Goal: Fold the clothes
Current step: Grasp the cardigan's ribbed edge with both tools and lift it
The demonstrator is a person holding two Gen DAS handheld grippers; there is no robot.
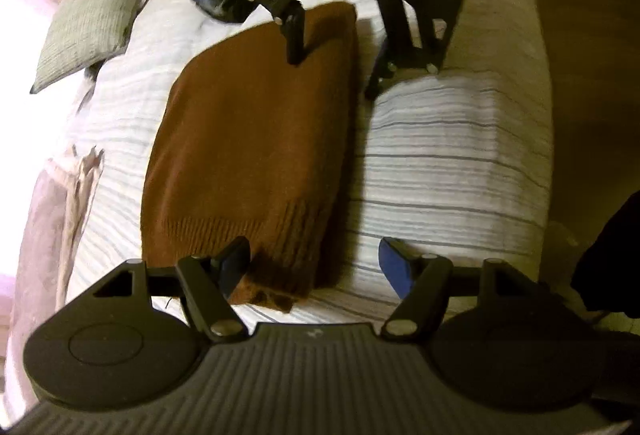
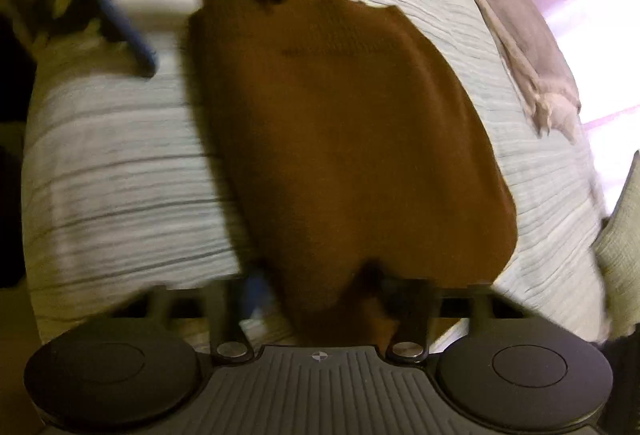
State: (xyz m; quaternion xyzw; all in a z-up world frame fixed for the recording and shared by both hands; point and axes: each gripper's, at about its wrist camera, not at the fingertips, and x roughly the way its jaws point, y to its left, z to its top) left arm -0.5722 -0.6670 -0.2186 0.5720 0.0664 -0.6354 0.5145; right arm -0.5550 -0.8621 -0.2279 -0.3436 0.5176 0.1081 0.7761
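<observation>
The left wrist camera sits just behind the left gripper (image 1: 316, 267) and looks steeply down along its fingers at the bed with the white, grey-striped cover (image 1: 452, 155). It is close to the folded rust-brown knitted sweater (image 1: 252, 139), at the ribbed end. The right wrist camera, behind the right gripper (image 2: 320, 299), looks down from the opposite end, also close, and is blurred. Both views share the sweater and the bed cover, and each shows the other gripper at its top edge.
</observation>
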